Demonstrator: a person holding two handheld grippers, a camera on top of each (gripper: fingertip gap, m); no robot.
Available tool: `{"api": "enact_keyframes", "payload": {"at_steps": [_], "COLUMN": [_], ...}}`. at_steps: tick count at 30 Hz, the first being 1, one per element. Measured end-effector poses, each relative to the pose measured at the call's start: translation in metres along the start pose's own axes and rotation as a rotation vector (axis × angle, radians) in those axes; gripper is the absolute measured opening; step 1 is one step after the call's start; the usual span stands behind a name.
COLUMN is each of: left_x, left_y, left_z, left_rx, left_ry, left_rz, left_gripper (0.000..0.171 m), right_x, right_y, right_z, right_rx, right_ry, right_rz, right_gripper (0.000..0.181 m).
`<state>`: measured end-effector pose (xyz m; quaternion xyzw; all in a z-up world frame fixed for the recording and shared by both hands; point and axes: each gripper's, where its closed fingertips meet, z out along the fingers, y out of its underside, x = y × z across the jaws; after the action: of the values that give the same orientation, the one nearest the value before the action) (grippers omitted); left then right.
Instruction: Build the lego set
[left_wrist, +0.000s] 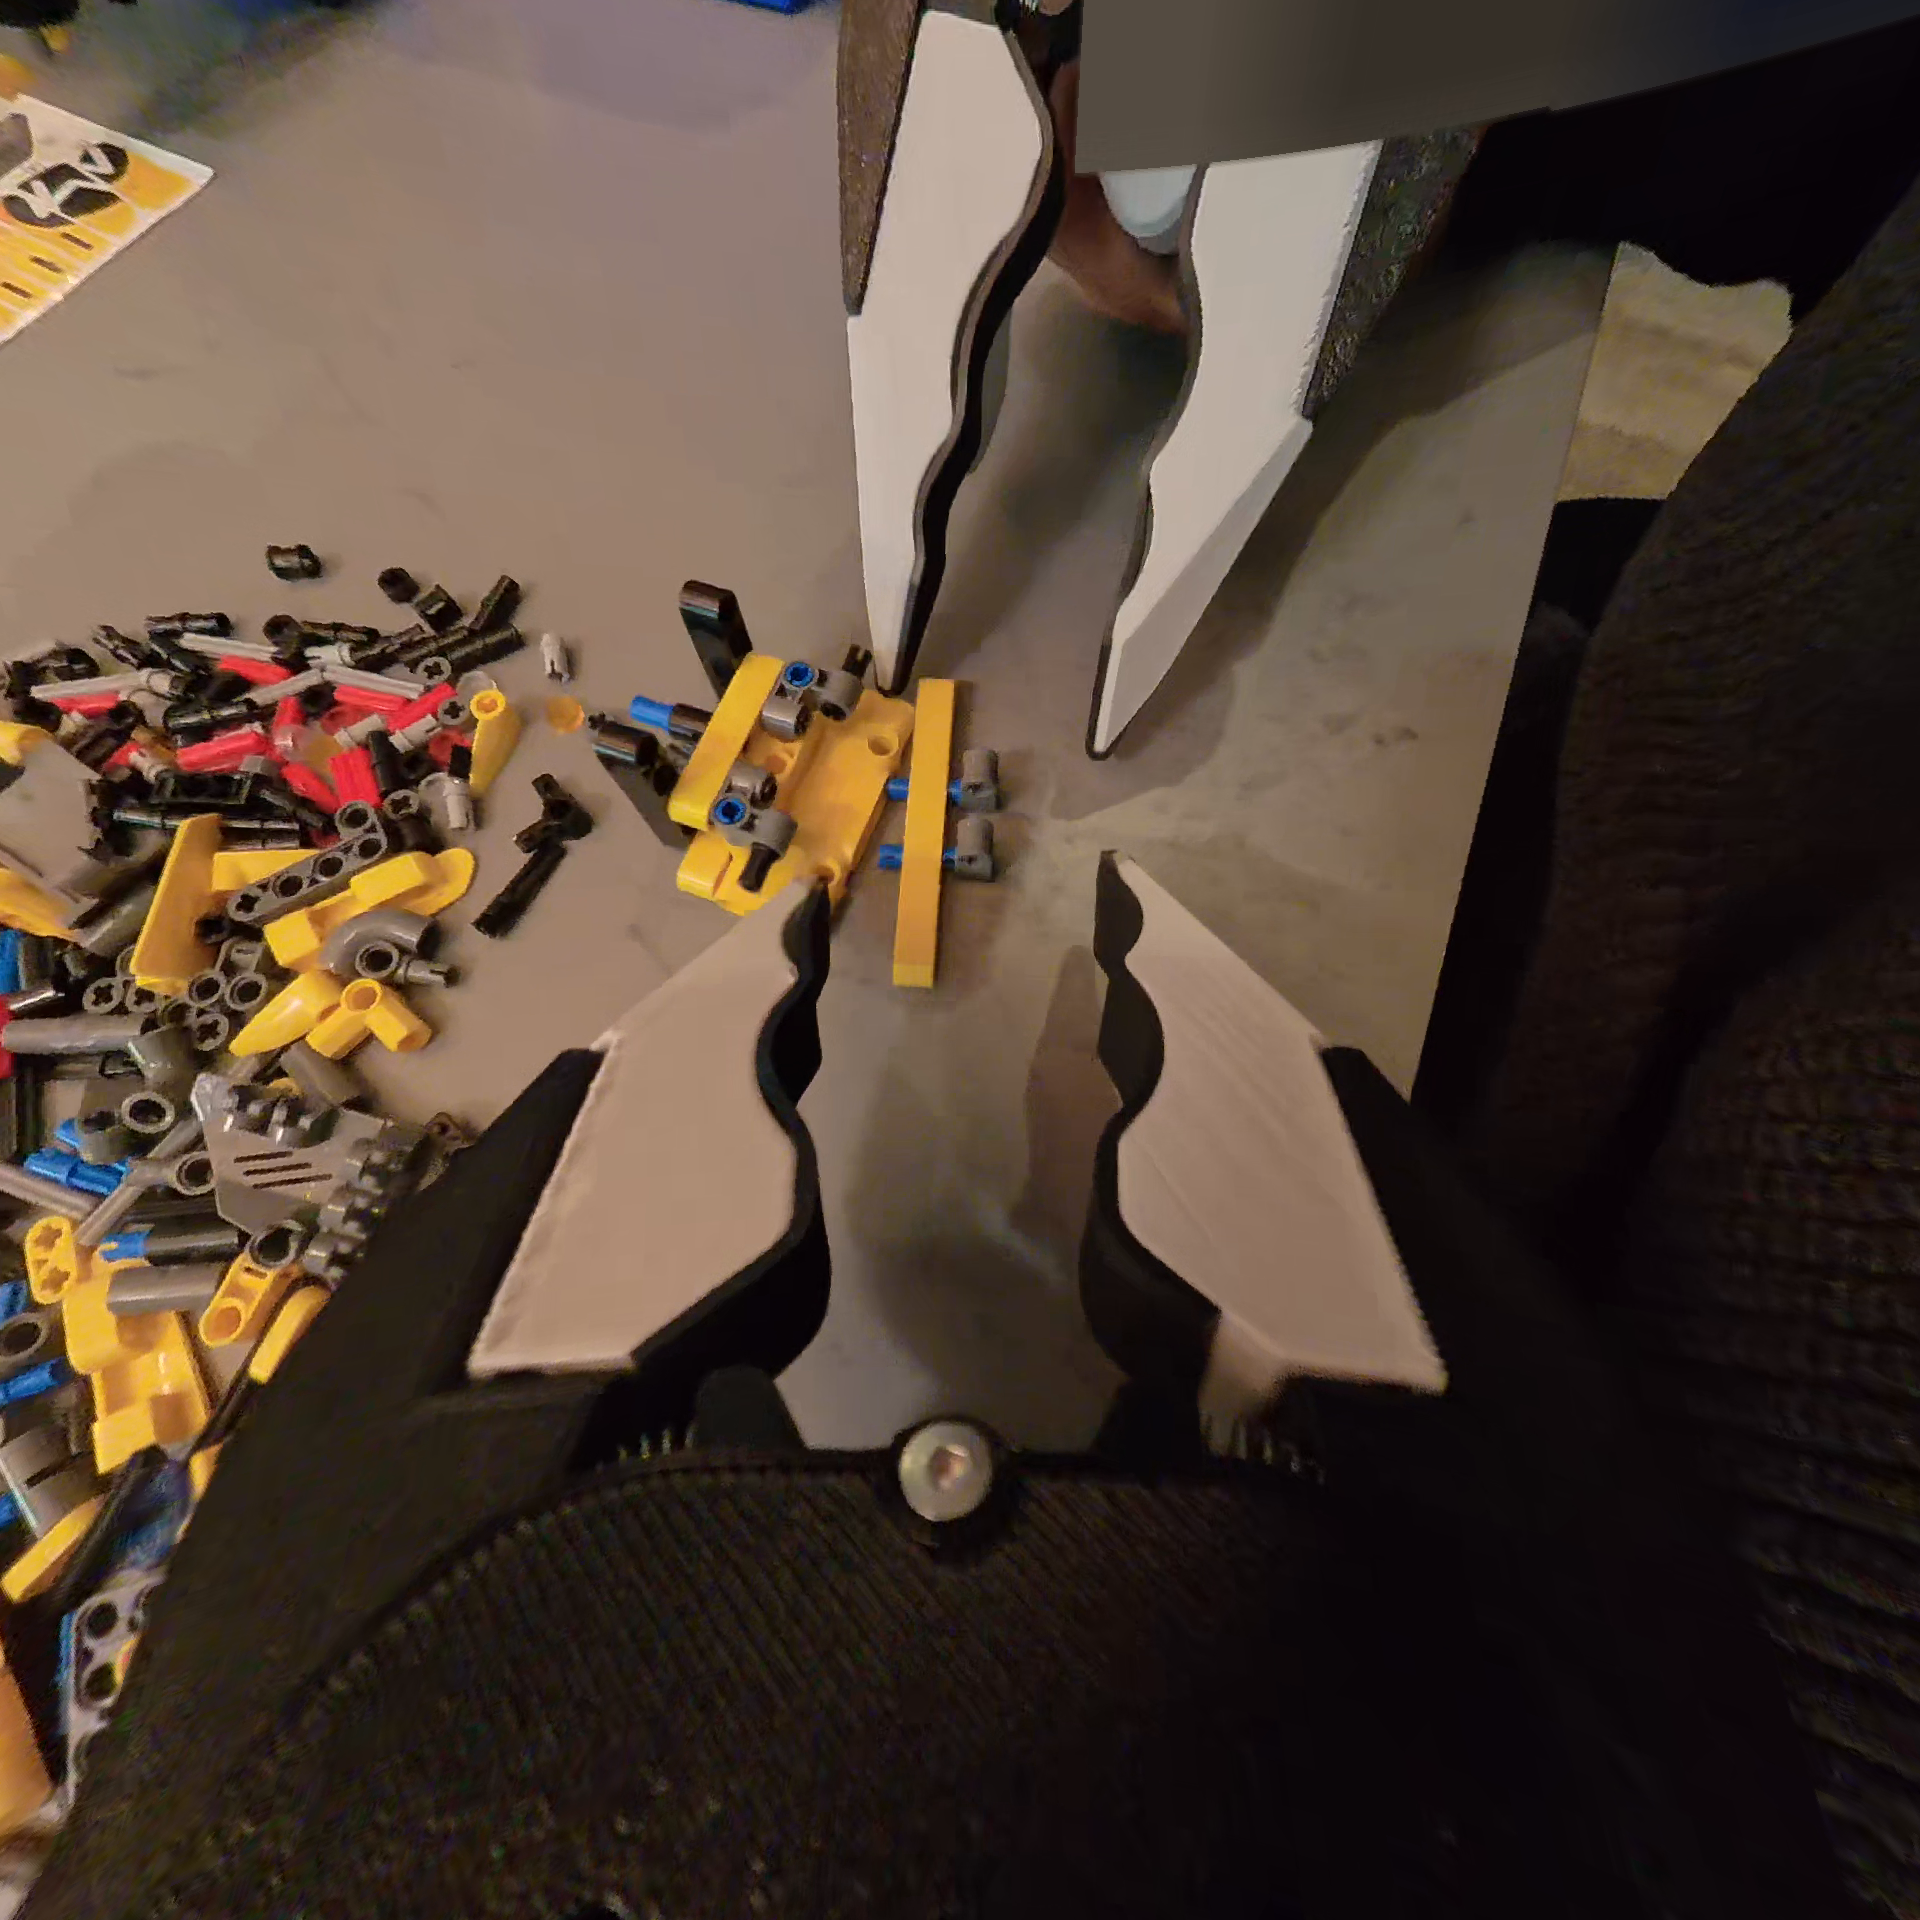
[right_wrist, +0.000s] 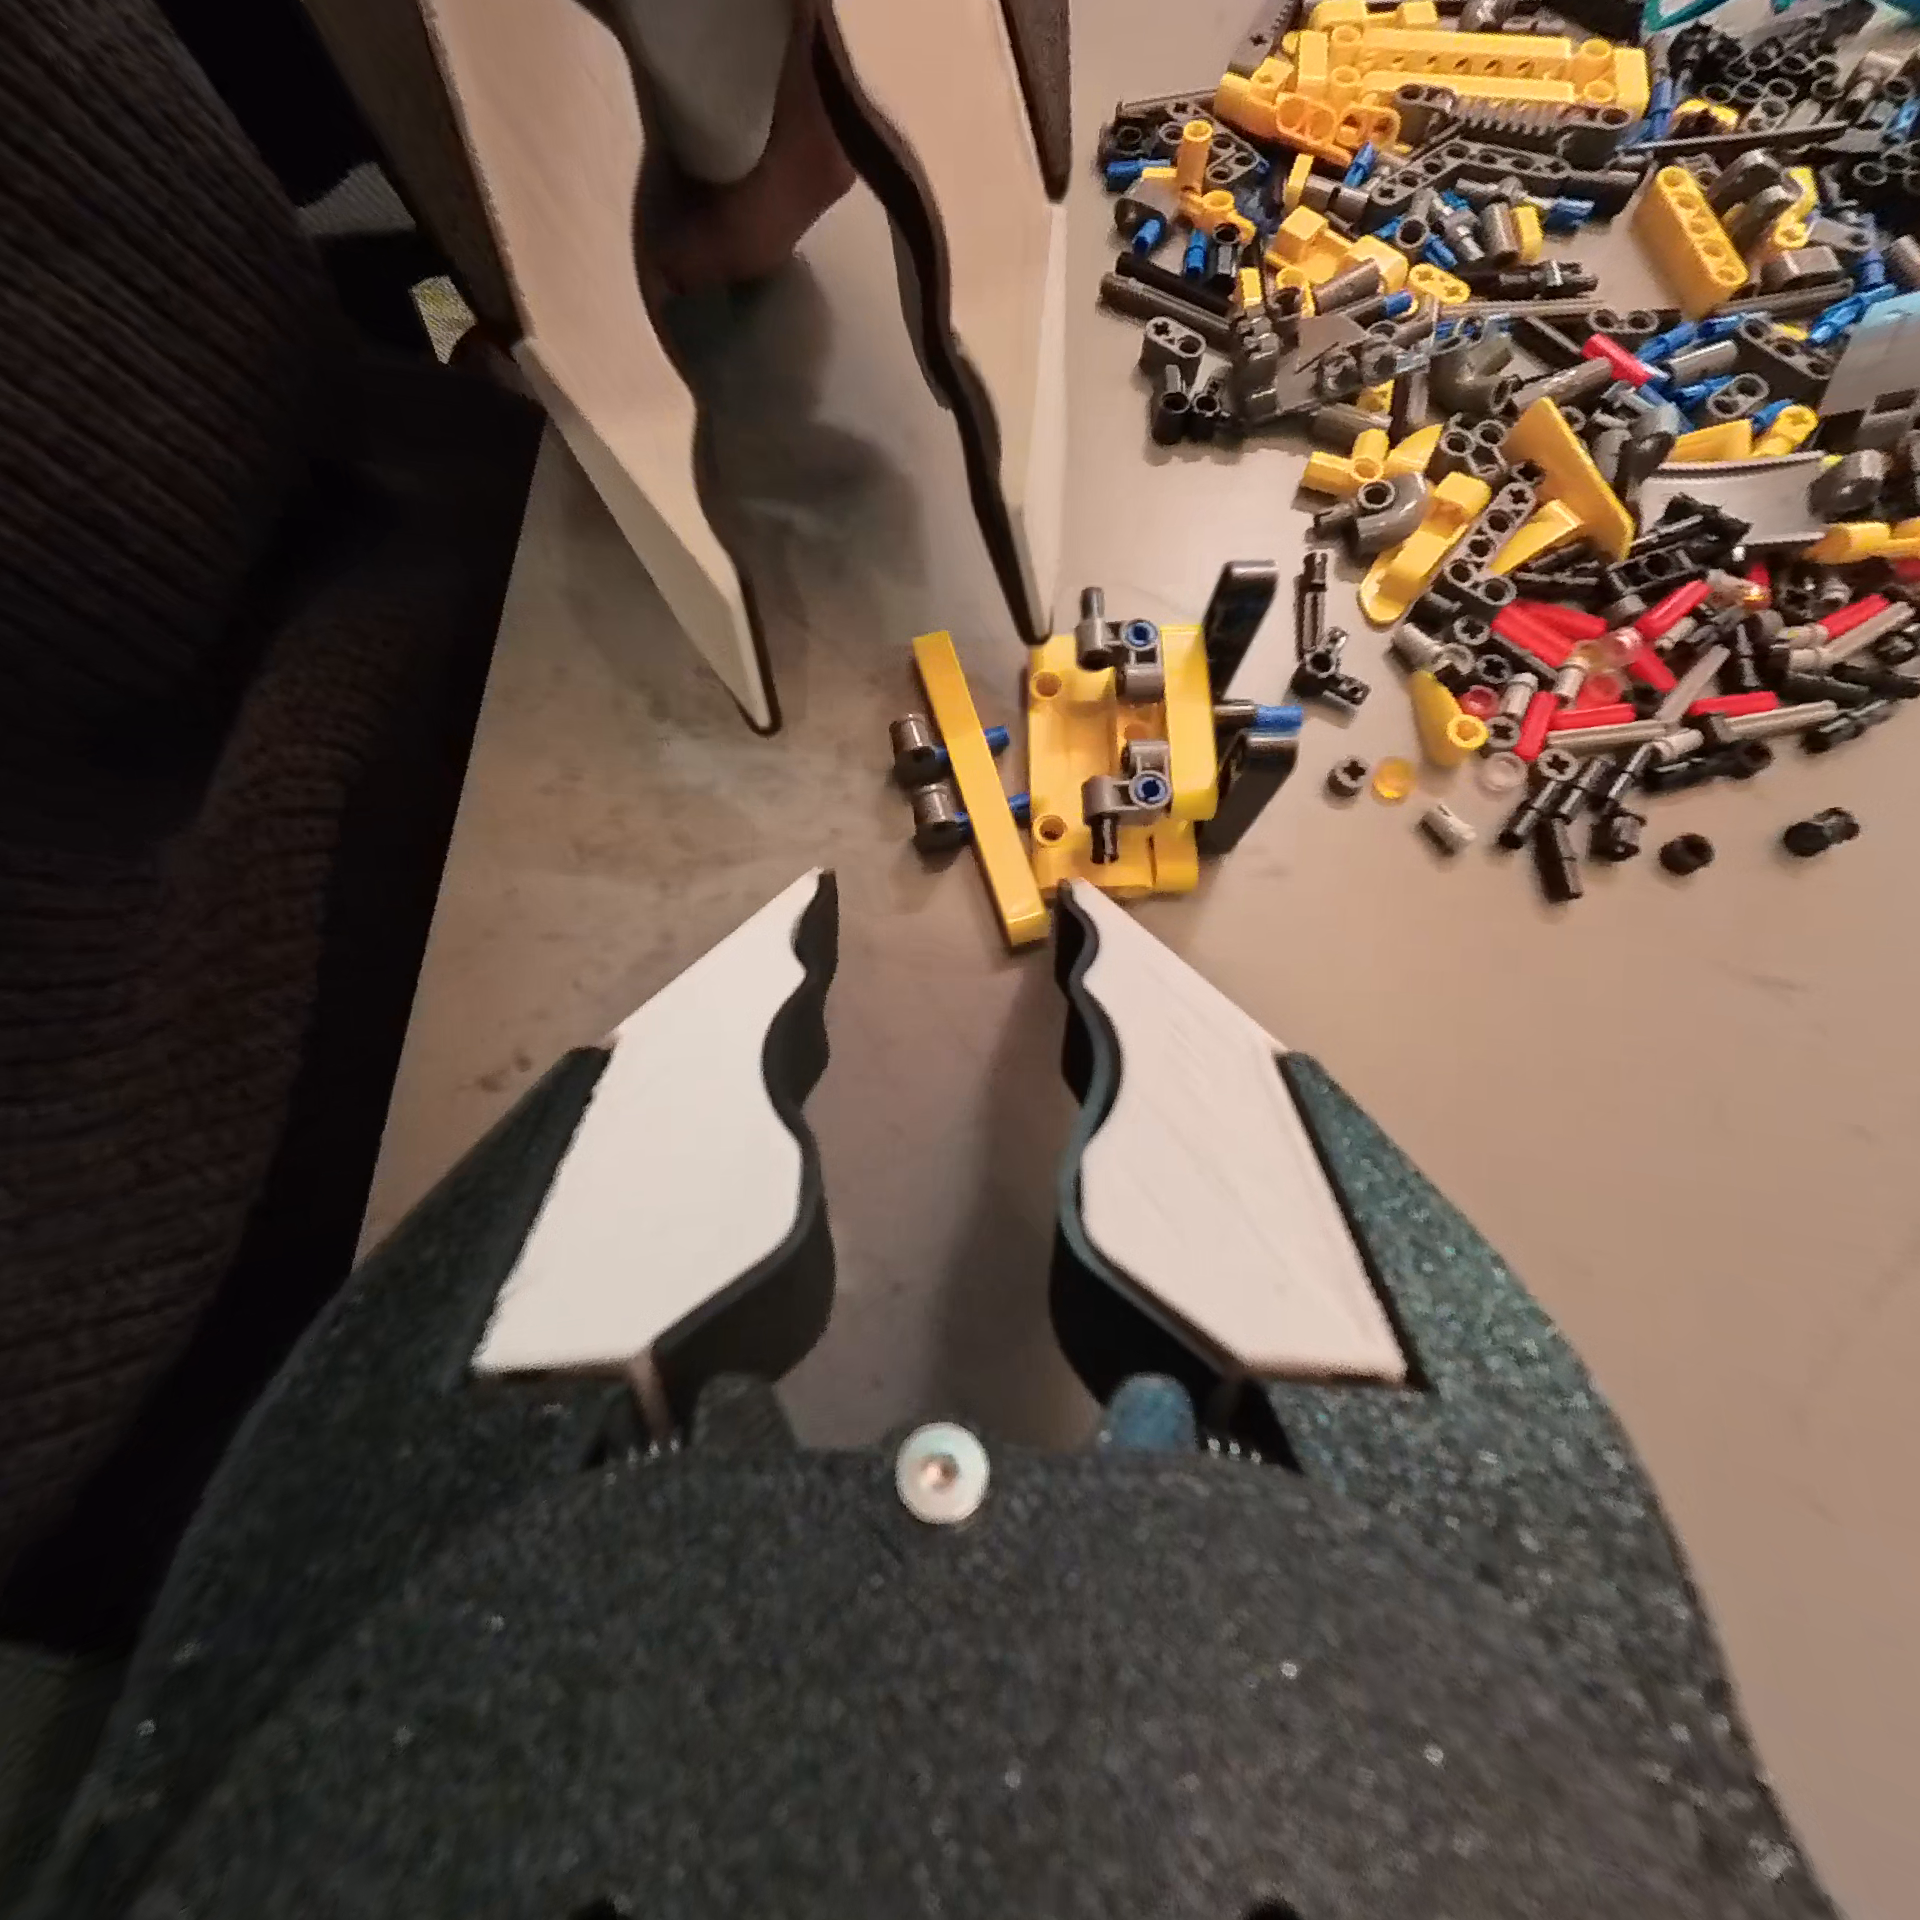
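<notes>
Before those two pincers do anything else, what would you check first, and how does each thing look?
1. Left gripper open: ok.
2. Right gripper open: ok.
3. Neither holds a piece: ok.
4. Yellow assembly flat on the grey table: ok.
5. Long yellow beam joined to the assembly: not ok, it lies beside it, apart.
6. Fingertips touching the assembly: cannot tell.

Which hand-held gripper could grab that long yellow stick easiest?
Probably left: the left hand-held gripper is open with the yellow stick sitting well between its fingers; the right hand-held gripper has it crowding one finger.
</notes>
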<state>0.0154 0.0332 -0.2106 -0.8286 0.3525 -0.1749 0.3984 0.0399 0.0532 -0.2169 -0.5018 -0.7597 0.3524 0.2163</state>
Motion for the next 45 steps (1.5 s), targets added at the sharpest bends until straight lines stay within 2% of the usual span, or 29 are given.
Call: {"api": "enact_keyframes", "payload": {"at_steps": [9, 13, 18, 21, 32, 45], "left_x": [0.008, 0.009, 0.014, 0.015, 0.015, 0.014], "left_y": [0.004, 0.005, 0.005, 0.005, 0.005, 0.005], "left_z": [0.010, 0.010, 0.010, 0.011, 0.011, 0.012], "left_rx": [-0.056, -0.062, -0.063, -0.063, -0.065, -0.067], "left_ry": [0.019, 0.024, 0.042, 0.046, 0.034, 0.027], "left_rz": [0.036, 0.040, 0.054, 0.055, 0.054, 0.047], "left_gripper": [0.038, 0.018, 0.018, 0.017, 0.017, 0.017], "right_x": [-0.004, -0.021, -0.020, -0.021, -0.017, -0.017], "right_y": [0.001, 0.002, -0.005, -0.009, -0.002, -0.002], "right_z": [-0.002, -0.001, 0.001, 0.003, 0.011, 0.012], "right_rx": [-0.015, -0.015, 0.014, 0.034, -0.030, -0.035], "right_ry": [-0.012, -0.125, -0.089, -0.085, -0.024, -0.012], "right_rz": [-0.016, 0.001, -0.033, -0.036, -0.053, -0.047], "right_gripper": [0.040, 0.035, 0.039, 0.032, 0.021, 0.019]}}
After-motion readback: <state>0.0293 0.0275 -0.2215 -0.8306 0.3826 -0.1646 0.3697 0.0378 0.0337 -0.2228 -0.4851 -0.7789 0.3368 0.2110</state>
